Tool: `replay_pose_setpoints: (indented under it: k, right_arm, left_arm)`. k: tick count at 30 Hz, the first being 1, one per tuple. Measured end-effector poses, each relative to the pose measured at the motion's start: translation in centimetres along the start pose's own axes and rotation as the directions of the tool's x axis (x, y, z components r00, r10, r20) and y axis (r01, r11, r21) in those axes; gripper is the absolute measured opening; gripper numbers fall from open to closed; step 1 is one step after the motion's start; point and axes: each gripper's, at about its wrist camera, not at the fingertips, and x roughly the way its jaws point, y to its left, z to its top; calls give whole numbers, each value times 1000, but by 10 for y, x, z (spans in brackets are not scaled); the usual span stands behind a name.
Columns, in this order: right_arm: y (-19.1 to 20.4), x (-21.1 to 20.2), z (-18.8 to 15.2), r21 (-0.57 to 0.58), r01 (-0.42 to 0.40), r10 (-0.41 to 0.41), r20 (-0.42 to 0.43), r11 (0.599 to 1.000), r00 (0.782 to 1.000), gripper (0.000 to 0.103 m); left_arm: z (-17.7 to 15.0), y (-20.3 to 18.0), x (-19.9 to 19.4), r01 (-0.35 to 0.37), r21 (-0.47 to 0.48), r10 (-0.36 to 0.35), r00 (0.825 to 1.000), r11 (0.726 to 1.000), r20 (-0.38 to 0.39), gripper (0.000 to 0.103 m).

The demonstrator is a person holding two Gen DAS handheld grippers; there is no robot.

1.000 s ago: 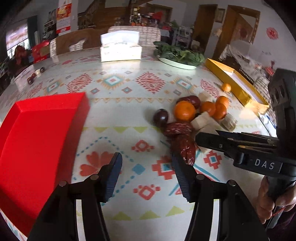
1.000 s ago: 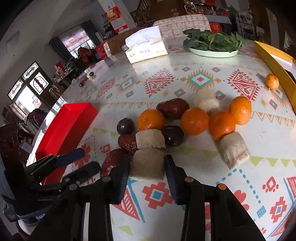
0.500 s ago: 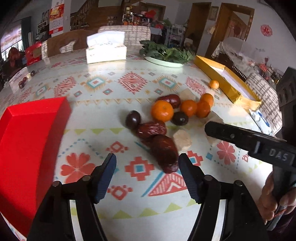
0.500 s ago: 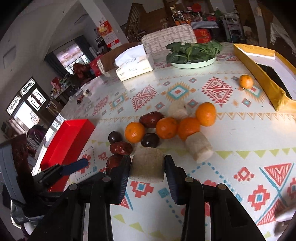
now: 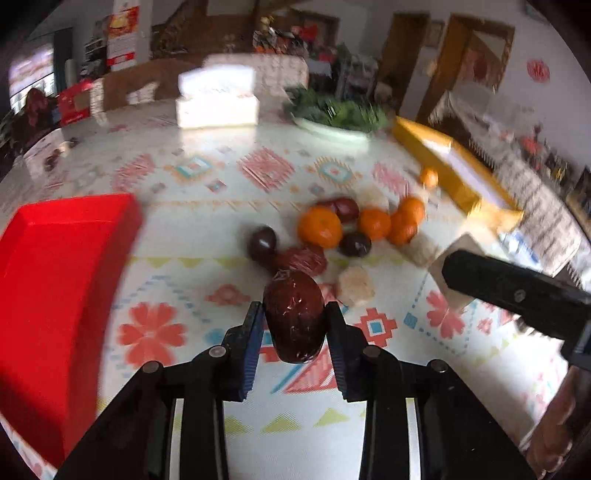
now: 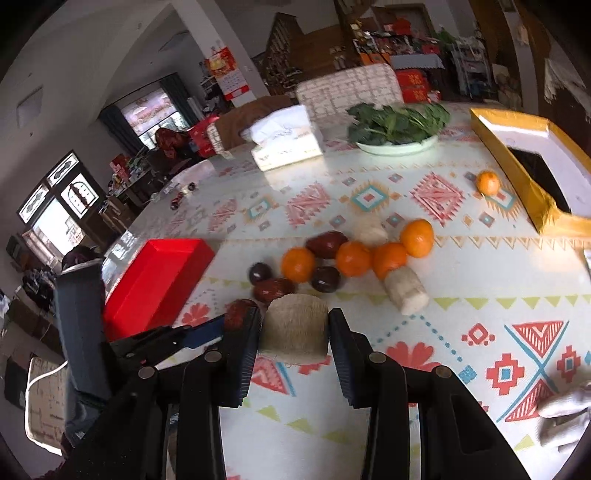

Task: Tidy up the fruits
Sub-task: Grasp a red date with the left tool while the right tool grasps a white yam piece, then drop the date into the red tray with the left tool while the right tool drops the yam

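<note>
Fruits (image 6: 354,258) are lying clustered mid-frame on the patterned desk (image 6: 461,314). Left gripper (image 5: 294,325) jaws are pinching a red date (image 5: 293,314) at lower centre; right gripper (image 6: 293,330) jaws are pinching a pale fibrous chunk (image 6: 295,326). Red tray (image 5: 55,280) is sitting at left.

A patterned surface (image 6: 369,199) is seen beneath white walls (image 6: 92,66). Bright windows (image 6: 55,206) are found at nine o'clock, cluttered shelves (image 6: 399,33) at twelve, and a wooden door (image 5: 465,66) at one.

Black fingers (image 5: 255,343) with blue ribbed pads, silver screws, seemingly matte.
</note>
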Motion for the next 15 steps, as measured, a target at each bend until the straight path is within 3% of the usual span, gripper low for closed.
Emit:
replay_pose_setpoints:
  k: [3, 7, 11, 15]
  right_arm:
    - [21, -6, 6, -39, -25, 26, 9, 999, 1000, 41]
    - [51, -7, 16, -78, -70, 70, 6, 995, 998, 41]
    - [93, -2, 31, -135, -132, 133, -1, 982, 991, 41]
    - [136, 9, 42, -191, -209, 208, -25, 959, 978, 41]
  left_arm:
    - [3, 23, -33, -16, -47, 19, 998, 999, 66, 33]
    - [3, 66, -83, -84, -125, 103, 983, 989, 154, 32]
    - [2, 108, -129, -192, -192, 233, 947, 962, 220, 32]
    - [5, 144, -152, -277, -246, 335, 912, 929, 239, 32]
